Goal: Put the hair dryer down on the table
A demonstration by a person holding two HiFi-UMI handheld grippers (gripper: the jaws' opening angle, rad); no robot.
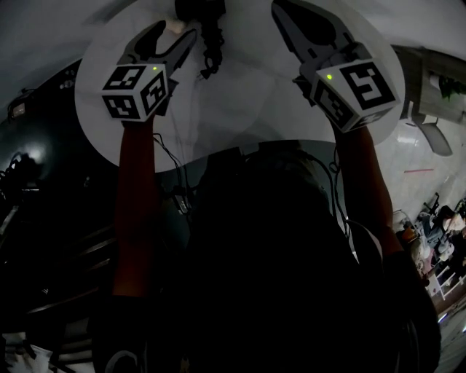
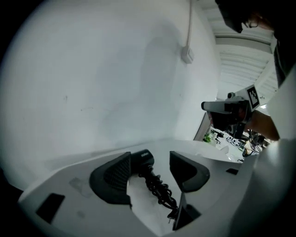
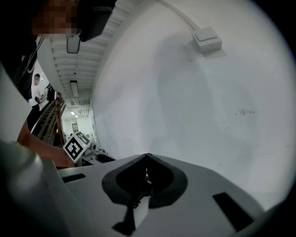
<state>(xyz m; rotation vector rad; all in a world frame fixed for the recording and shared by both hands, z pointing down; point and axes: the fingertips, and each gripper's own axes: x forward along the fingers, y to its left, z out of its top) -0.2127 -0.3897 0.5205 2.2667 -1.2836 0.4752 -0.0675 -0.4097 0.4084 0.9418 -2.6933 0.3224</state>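
A black hair dryer [image 2: 141, 162] lies on the round white table [image 1: 240, 102], its coiled cord [image 2: 159, 190] trailing toward me. In the head view the hair dryer [image 1: 200, 11] sits at the table's far edge, and its cord [image 1: 211, 51] runs back between the two grippers. My left gripper [image 2: 150, 155] stands open, with the dryer's body between the jaw tips, close against the left jaw; the pads do not press on it. My right gripper [image 3: 147, 156] is shut with nothing in it and hovers over the table's right side [image 1: 280, 9]. In the head view the left gripper [image 1: 178, 29] is at the left.
A plain white wall rises just behind the table, carrying a white cable box [image 2: 187, 54]. A white chair [image 1: 429, 131] stands off the table's right edge, and dark furniture [image 1: 44, 167] fills the left. Cluttered desks [image 2: 231, 139] show far off.
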